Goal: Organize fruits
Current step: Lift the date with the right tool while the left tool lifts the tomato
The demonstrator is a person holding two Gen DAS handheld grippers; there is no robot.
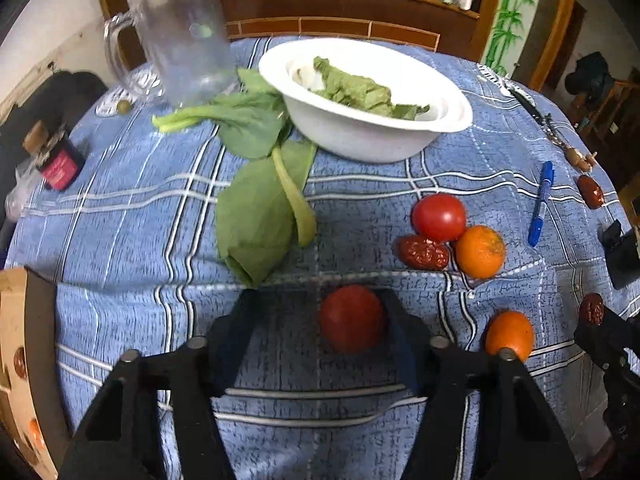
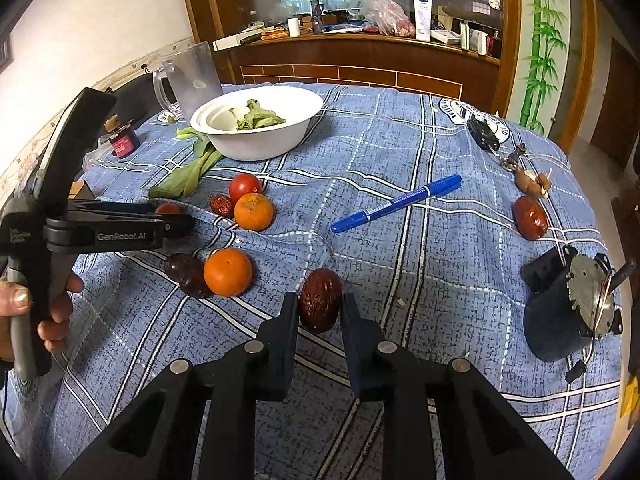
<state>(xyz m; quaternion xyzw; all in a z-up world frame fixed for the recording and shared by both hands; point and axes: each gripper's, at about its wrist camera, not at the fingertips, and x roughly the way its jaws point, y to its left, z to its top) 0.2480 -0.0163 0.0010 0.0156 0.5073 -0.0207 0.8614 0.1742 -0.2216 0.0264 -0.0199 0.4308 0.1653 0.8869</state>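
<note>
While blue plaid cloth (image 2: 400,140) covers the table, left gripper (image 1: 316,316) gapes around a tomato (image 1: 352,318); right gripper (image 2: 320,312) pinches a date (image 2: 320,304).

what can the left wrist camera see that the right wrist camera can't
Only the left wrist view shows the cardboard box at the table's left edge, and the left hand-held gripper open with a tomato between its fingers. Only the right wrist view shows the right hand-held gripper closed on a red date, plus the small motor. Both show the white bowl, blue pen and glass mug.
</note>
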